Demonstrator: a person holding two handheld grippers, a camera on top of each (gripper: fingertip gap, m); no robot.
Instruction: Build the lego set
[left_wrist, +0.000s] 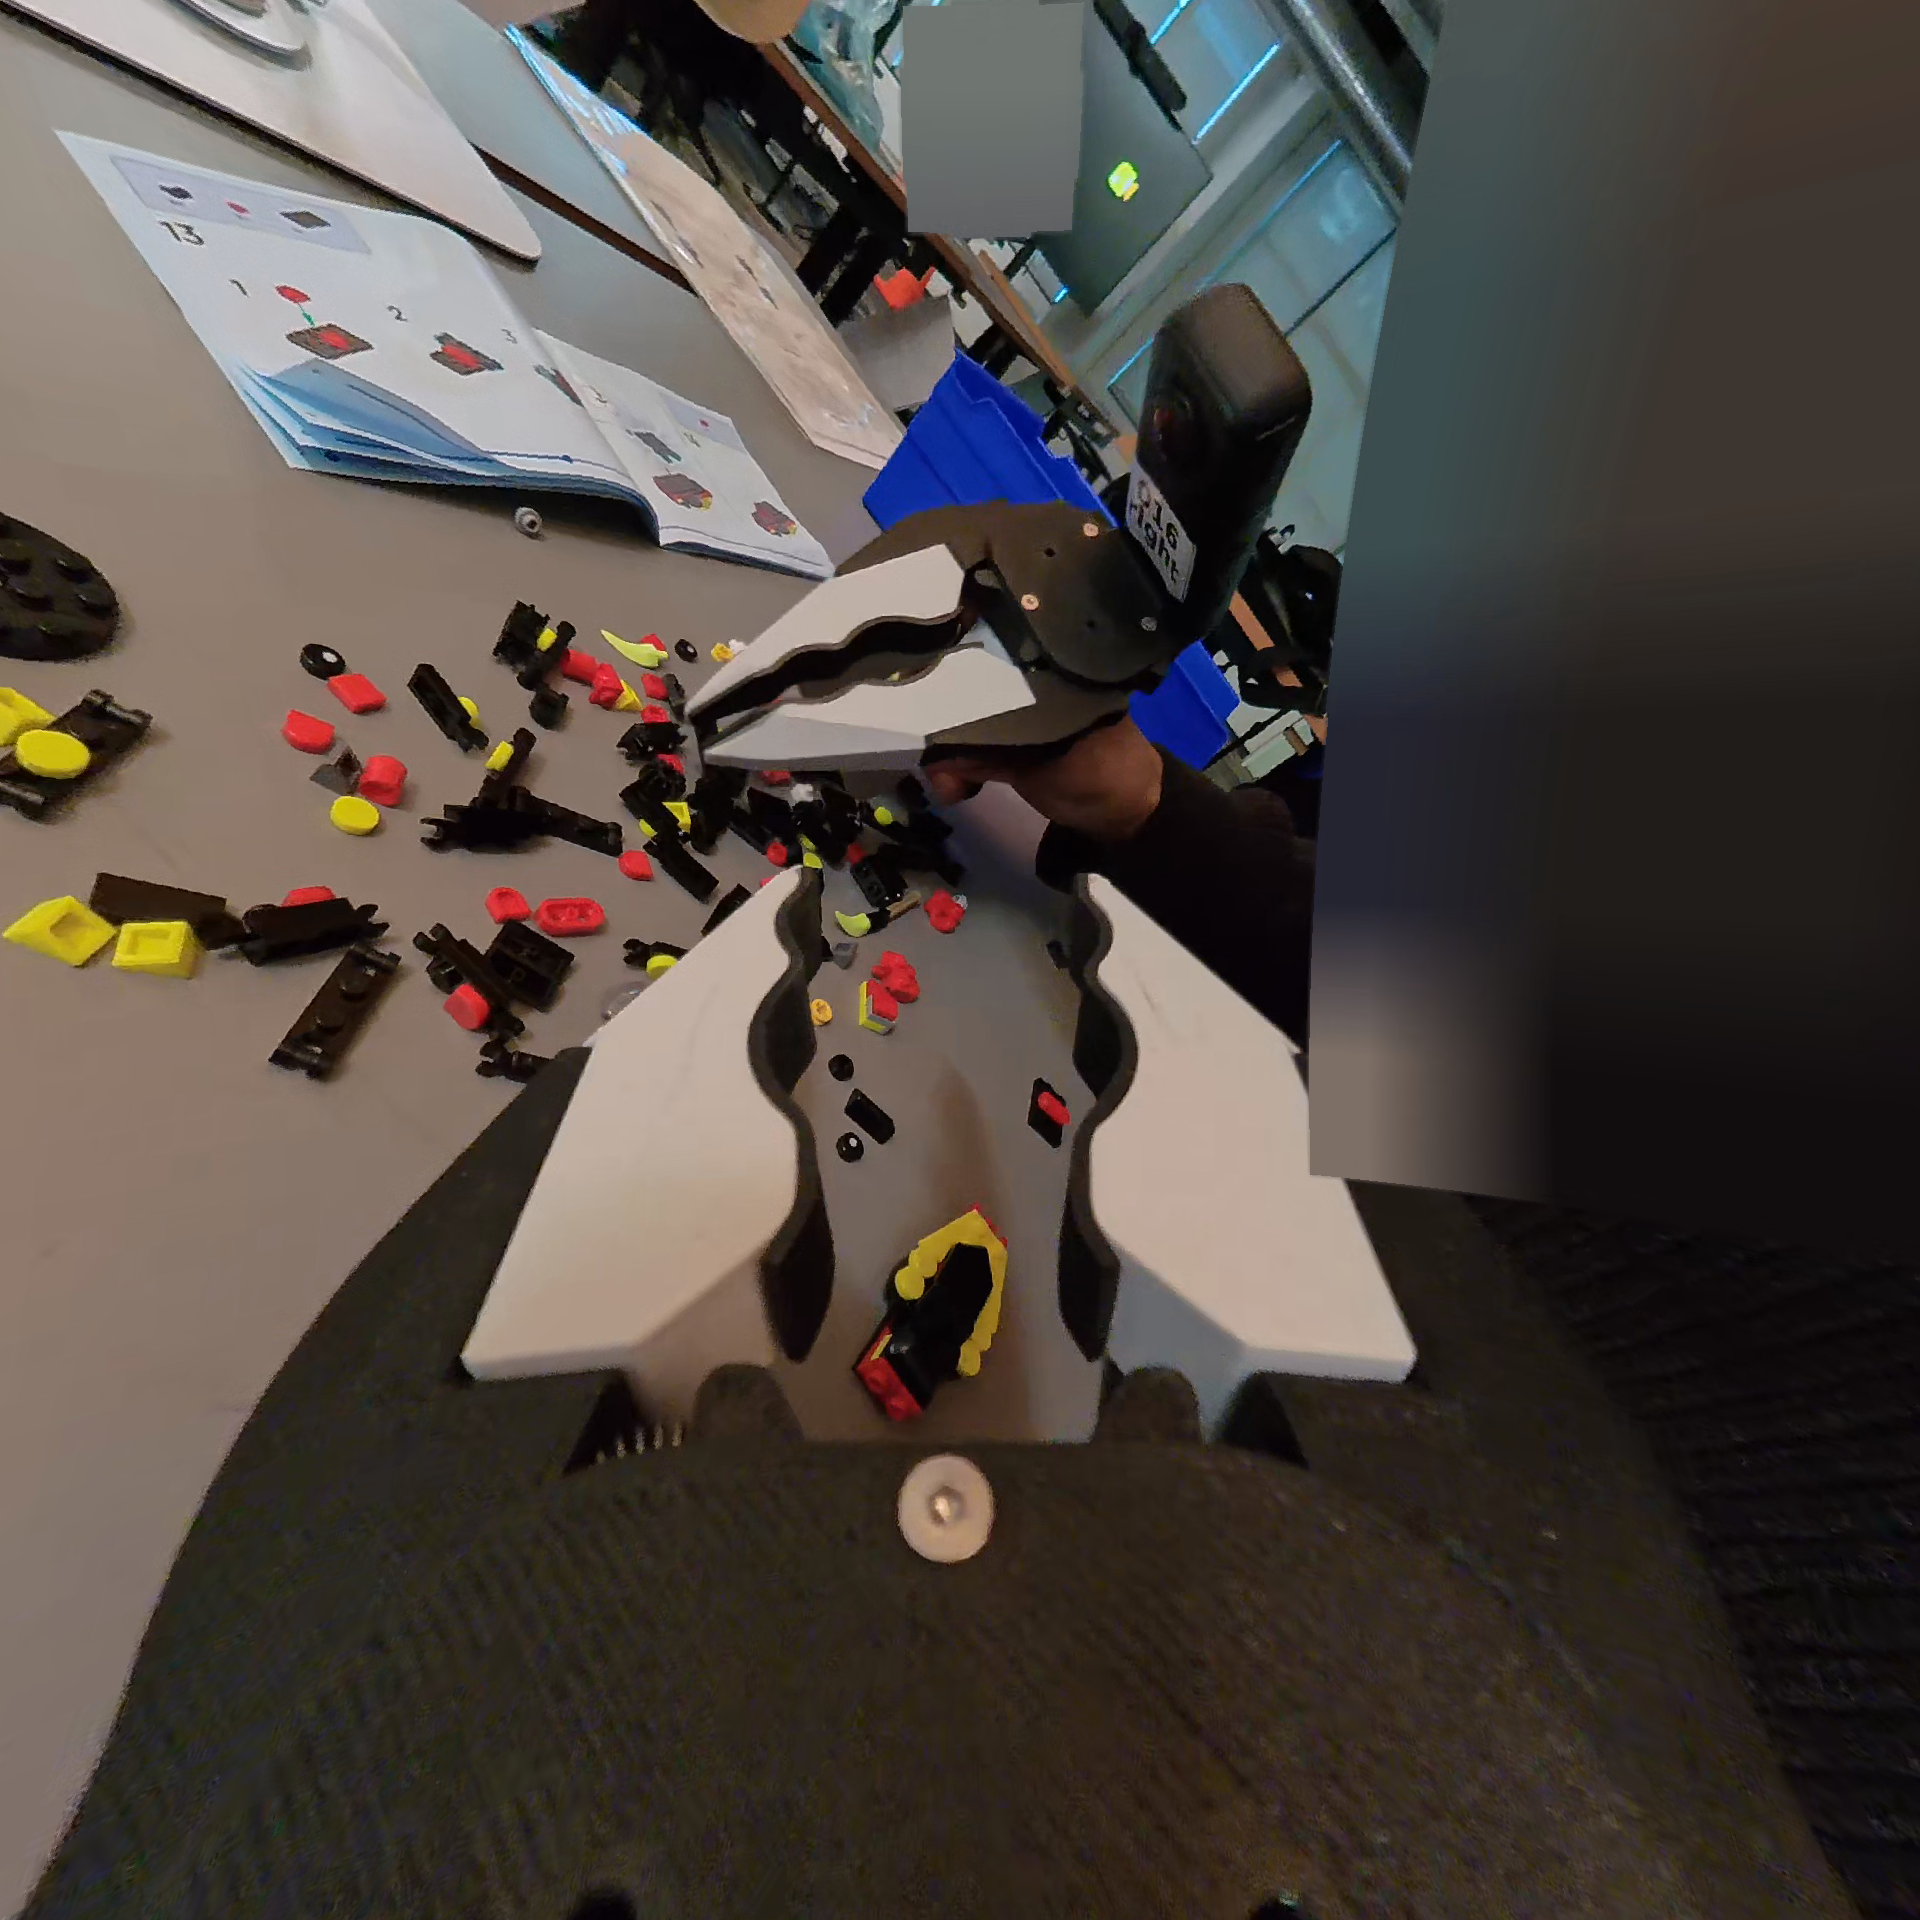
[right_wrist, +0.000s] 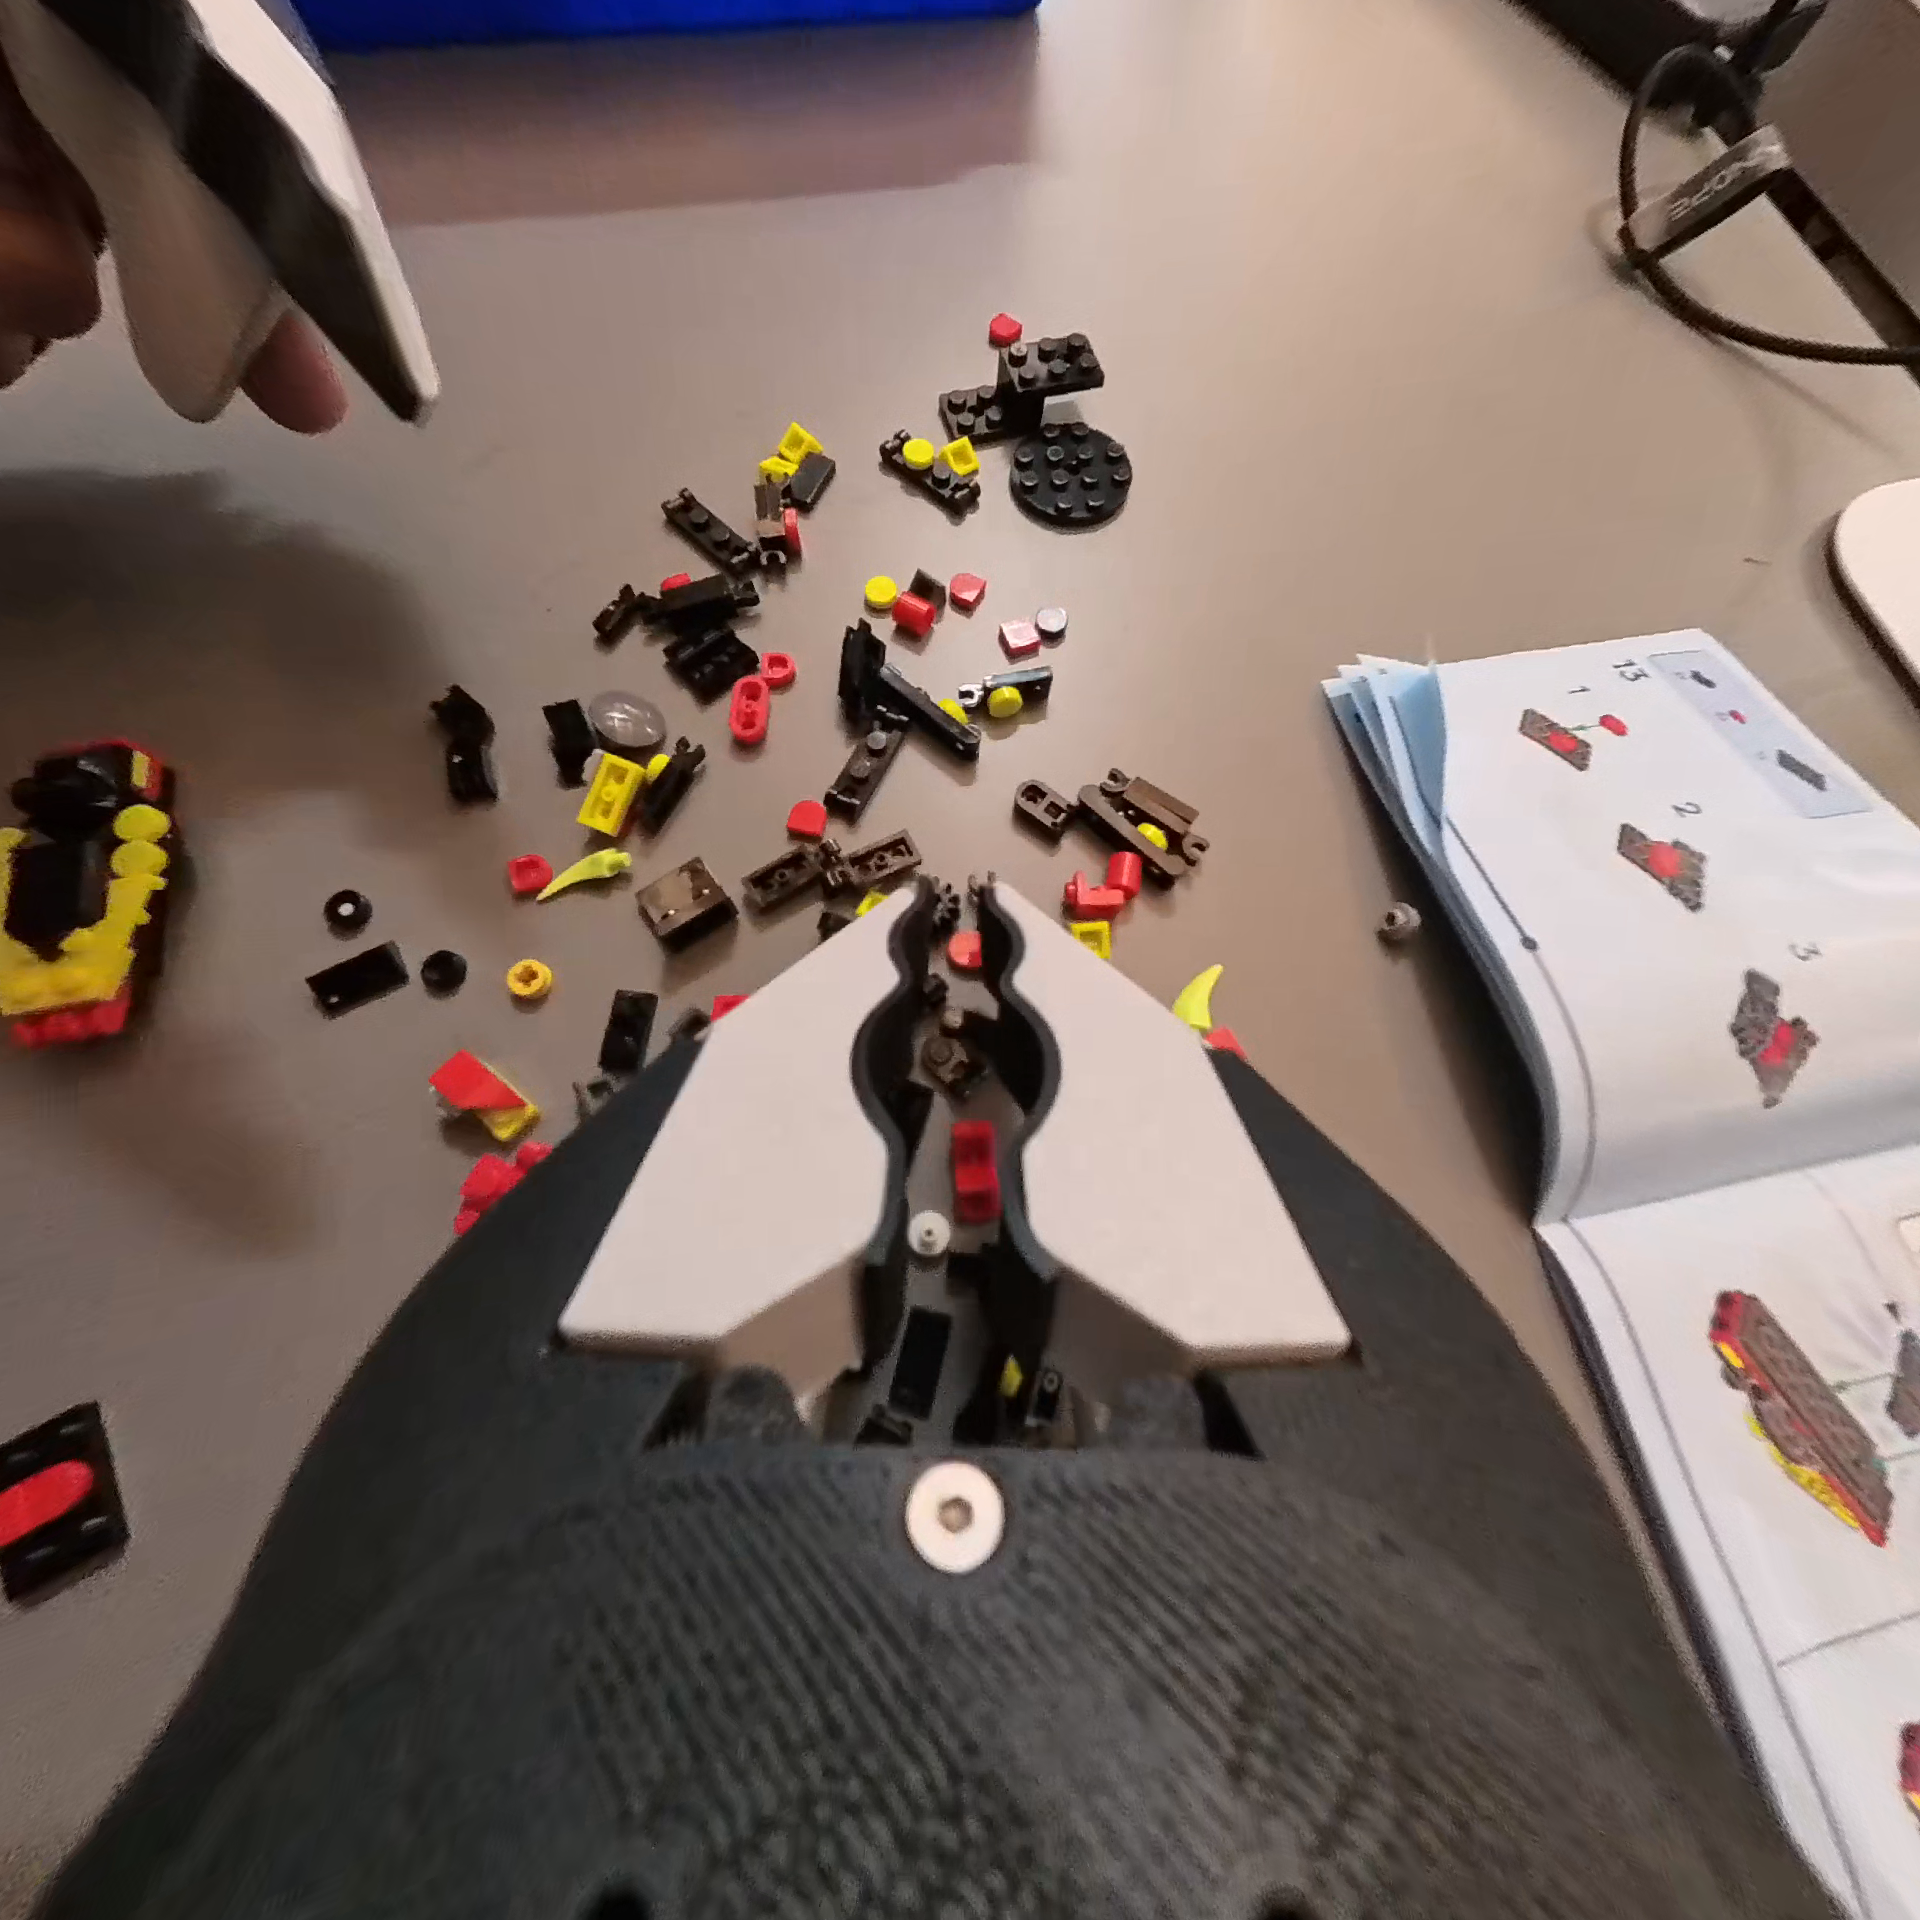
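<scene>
Loose black, red and yellow toy bricks lie scattered on a grey table. My left gripper is wide open and holds nothing. It hovers above a small black, yellow and red brick model, which also shows at the left of the right wrist view. My right gripper is low over the brick pile, its jaws nearly closed with a narrow gap. A tiny black piece sits at its tips, and no pad visibly presses on it. The right gripper also shows in the left wrist view, tips just above the pile.
An open instruction booklet lies to the right of the pile. A black round plate sits at the far side. A blue bin stands behind the right gripper. A black cable is at the far right. A black plate with a red tile lies near left. Some 12 cm of space lies between my two pairs of fingers.
</scene>
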